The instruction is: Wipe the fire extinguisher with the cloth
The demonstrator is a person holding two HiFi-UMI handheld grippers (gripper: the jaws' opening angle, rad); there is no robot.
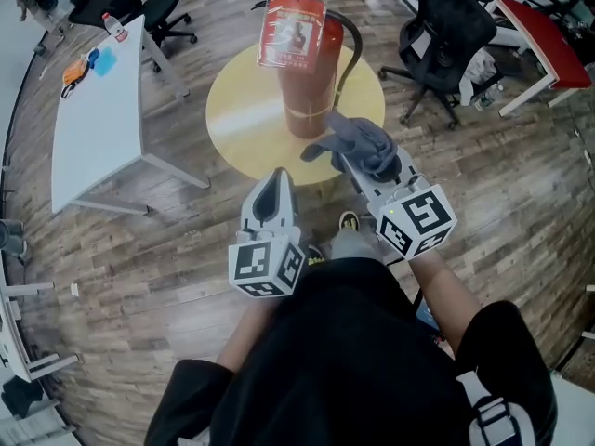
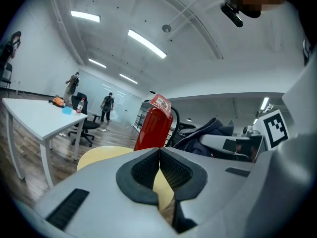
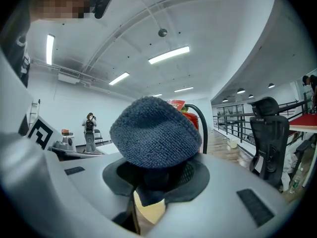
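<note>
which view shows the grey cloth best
The right gripper view: the grey knitted cloth fills its centre, pinched in the right gripper. The head view shows it smaller, bunched on that gripper beside the red fire extinguisher. The left gripper view catches only a dark fold at its right.

The left arm (image 1: 244,331) and right arm (image 1: 451,282) reach forward side by side, the left gripper (image 1: 276,182) with its jaws pressed together on nothing, the right gripper (image 1: 361,167) a little further ahead, its jaws clamped on a bunched grey cloth (image 1: 358,140).
</note>
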